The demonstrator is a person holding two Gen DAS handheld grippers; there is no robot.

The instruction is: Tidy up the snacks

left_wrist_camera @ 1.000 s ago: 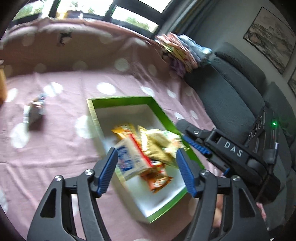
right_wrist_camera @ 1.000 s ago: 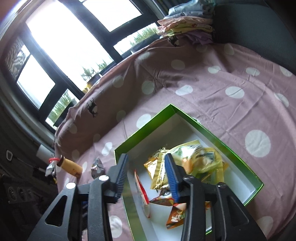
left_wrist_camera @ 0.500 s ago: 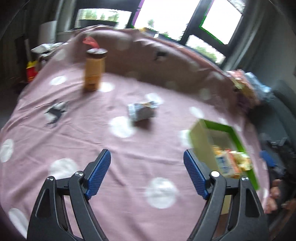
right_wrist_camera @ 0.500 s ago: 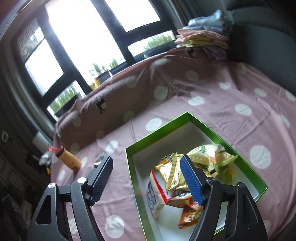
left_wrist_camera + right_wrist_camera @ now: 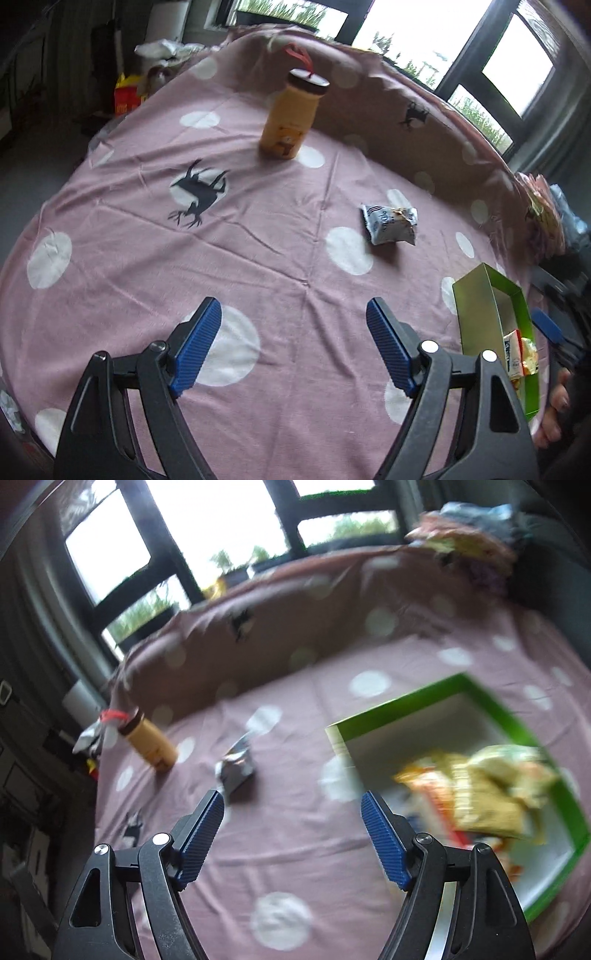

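A green box (image 5: 491, 696) with a white inside sits on the pink dotted cloth and holds several snack packets (image 5: 476, 786). The same box (image 5: 480, 314) shows edge-on at the right of the left wrist view. A silver-and-white snack packet (image 5: 389, 225) lies loose on the cloth, left of the box (image 5: 236, 766). A tan canister with a dark lid (image 5: 293, 112) stands farther back (image 5: 149, 744). My left gripper (image 5: 293, 347) hangs open over bare cloth, nothing between its fingers. My right gripper (image 5: 291, 836) is open too, between the loose packet and the box.
A person's hand (image 5: 554, 410) shows at the right edge beside the box. Folded cloths (image 5: 465, 542) are stacked at the far right corner. A raised cloth-covered back edge (image 5: 424, 122) runs under the windows. Yellow and white clutter (image 5: 129, 92) lies beyond the left edge.
Both grippers swung left, away from the box toward the loose packet and canister. The right gripper's jaws opened wide; the left's opened a little more. The right view is now blurred.
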